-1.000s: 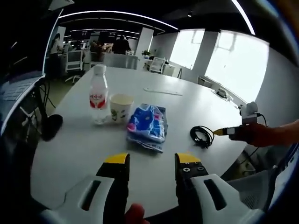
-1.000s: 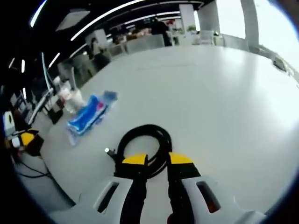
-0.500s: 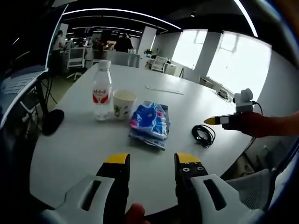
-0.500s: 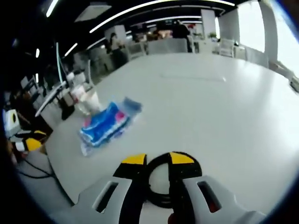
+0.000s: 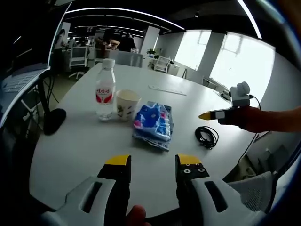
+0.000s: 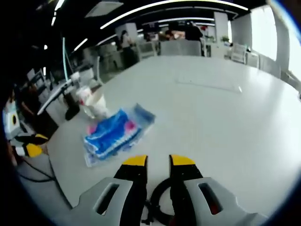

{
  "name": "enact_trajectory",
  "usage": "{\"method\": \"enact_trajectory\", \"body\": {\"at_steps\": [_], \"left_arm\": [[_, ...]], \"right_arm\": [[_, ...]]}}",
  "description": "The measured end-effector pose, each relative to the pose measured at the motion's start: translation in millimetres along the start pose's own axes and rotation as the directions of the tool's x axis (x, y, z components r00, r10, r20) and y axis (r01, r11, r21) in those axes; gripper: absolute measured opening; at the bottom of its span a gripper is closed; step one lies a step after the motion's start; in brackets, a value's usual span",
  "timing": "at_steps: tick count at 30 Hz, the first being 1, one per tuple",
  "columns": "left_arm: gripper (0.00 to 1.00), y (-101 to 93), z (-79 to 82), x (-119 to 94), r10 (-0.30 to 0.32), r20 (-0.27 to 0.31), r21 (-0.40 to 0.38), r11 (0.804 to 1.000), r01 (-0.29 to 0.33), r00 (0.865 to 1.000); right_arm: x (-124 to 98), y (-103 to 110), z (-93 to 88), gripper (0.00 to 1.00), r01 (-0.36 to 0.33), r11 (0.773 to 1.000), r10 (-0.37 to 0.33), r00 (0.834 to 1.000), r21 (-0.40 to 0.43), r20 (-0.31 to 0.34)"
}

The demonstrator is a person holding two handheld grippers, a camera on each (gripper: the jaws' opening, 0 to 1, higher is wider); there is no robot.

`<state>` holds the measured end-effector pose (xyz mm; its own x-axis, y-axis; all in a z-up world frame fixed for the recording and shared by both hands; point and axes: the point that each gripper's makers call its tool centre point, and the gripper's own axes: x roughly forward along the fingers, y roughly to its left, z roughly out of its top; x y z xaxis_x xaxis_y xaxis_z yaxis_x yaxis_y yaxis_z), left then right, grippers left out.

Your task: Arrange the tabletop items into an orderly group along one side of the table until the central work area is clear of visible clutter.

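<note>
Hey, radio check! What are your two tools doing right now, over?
Left tool open, empty, low over the table. Right tool open, above the black cable, not gripping. Bottle, cup, blue packet grouped. Nothing blocking.

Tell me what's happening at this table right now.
A person holds a gripper in each hand over a white table. The right gripper hangs above a coiled black cable that lies free on the table. The left gripper hovers open, holding nothing. A water bottle, paper cup and blue packet sit grouped together.
</note>
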<state>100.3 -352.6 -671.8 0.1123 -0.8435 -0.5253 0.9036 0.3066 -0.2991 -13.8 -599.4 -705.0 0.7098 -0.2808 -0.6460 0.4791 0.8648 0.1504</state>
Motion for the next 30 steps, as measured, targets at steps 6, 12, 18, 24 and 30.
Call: {"method": "enact_trajectory", "body": {"at_steps": [6,12,18,24,30], "left_arm": [[0.36,0.5,-0.8,2,-0.002,-0.006,-0.008,1.000,0.002,1.000],[0.36,1.8,0.7,5,-0.002,-0.006,-0.025,1.000,0.002,1.000],[0.35,1.5,-1.7,13,-0.008,-0.013,-0.089,0.996,0.007,1.000],[0.35,-5.2,2.6,29,-0.037,-0.017,-0.141,0.989,0.034,0.999],[0.33,-15.6,8.5,52,-0.060,-0.031,-0.184,0.981,0.054,0.998]], "right_arm": [[13,9,6.3,0.15,-0.026,0.999,0.026,1.000,-0.023,-0.012],[24,16,12.7,0.15,-0.052,0.998,0.051,0.998,-0.041,-0.023],[36,21,19.5,0.15,-0.076,0.995,0.074,0.997,-0.061,-0.034],[50,30,26.2,0.15,-0.118,0.988,0.113,0.992,-0.098,-0.057],[62,42,36.0,0.14,-0.174,0.974,0.164,0.983,-0.147,-0.082]]}}
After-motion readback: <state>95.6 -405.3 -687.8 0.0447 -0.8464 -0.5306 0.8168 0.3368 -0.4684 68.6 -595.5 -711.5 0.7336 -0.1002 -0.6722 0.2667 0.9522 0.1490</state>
